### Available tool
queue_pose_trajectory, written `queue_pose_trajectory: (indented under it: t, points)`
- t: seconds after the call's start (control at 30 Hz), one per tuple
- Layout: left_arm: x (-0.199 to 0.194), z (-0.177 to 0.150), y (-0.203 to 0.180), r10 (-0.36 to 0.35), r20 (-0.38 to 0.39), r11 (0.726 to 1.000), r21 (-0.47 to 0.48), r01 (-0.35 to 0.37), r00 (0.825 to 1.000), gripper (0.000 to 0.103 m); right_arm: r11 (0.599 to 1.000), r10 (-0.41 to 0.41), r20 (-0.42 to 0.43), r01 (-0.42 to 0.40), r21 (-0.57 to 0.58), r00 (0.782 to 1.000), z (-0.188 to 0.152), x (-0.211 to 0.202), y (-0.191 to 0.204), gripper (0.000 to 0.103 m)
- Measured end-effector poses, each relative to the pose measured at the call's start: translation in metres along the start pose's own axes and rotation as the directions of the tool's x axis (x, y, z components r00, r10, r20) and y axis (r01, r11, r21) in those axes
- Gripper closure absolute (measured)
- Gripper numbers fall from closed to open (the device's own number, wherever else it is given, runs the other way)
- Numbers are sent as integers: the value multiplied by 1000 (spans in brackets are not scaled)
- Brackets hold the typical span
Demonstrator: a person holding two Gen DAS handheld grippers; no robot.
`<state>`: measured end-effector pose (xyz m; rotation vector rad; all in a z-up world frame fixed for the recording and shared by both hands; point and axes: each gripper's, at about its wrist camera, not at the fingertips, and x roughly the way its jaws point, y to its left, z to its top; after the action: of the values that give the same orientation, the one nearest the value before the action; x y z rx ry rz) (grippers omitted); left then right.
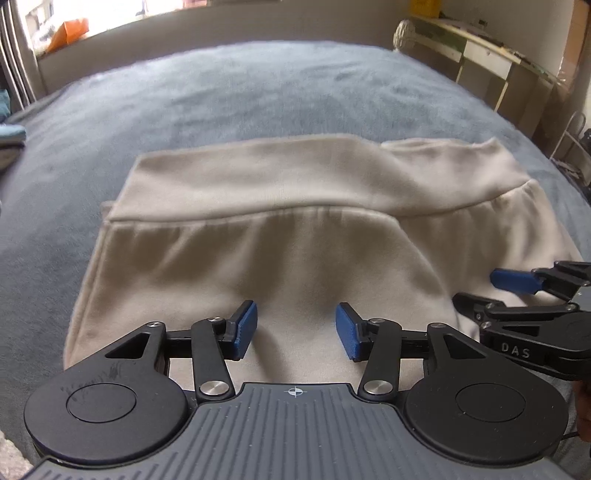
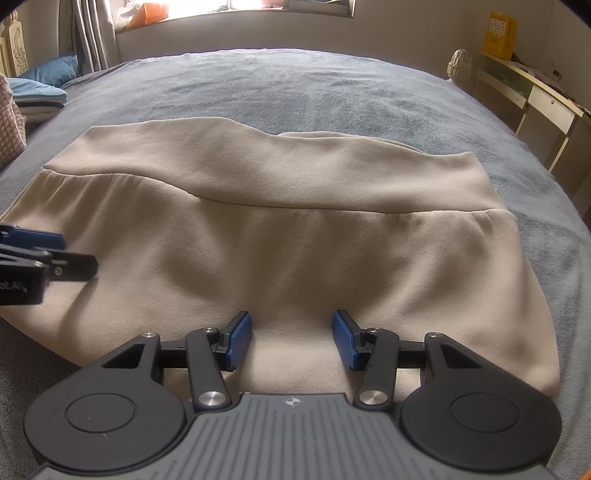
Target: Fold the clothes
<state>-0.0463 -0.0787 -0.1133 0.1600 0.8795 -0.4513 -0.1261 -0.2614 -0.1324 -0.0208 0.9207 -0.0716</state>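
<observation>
In the left view the left gripper, wide open and empty, hovers over the garment's near edge at lower centre, and in the right view the right gripper does likewise, so whether a fold comes next or one is just released, I cannot tell.

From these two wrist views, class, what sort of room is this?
Most likely a bedroom: a beige garment lies on a wide bed with a grey blanket, folded bedding sits at its left edge, and a window sill runs behind.
</observation>
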Motion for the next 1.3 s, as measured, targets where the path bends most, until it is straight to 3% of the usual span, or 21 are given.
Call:
queue_pose_trajectory:
  t: [0.2,0.37,0.53,0.63,0.7,0.83,0.93,1.07,1.3]
  points:
    - [3,18,1,-27,73,1000,-4,28,997,54,1000,0,1,0,-2,1000,0,0,0,51]
    - [33,26,15,24,24,998,-55,-23,999,53,1000,2,-2,-2,-4,1000,1,0,0,51]
    - [37,25,19,8,16,997,-75,-6,1000,52,1000,11,-1,-11,3,1000,3,-3,-1,51]
    - [38,24,21,-6,17,996,-83,7,1000,51,998,51,30,-52,44,998,6,-14,-5,41]
    - [37,23,24,-19,23,996,-88,21,1000,51,995,80,75,-83,46,994,10,-23,-5,41]
    - [34,23,32,-54,39,990,-127,59,998,51,998,58,131,-61,16,990,25,-28,1,41]
    - [30,23,40,-82,60,981,-170,91,995,51,999,37,171,-39,5,985,36,-30,2,43]
    - [28,25,44,-58,108,983,-167,75,992,51,998,10,199,-23,64,980,53,-15,-15,54]
    - [37,24,42,-64,108,990,-117,76,992,50,984,26,144,-51,169,989,68,44,-55,60]
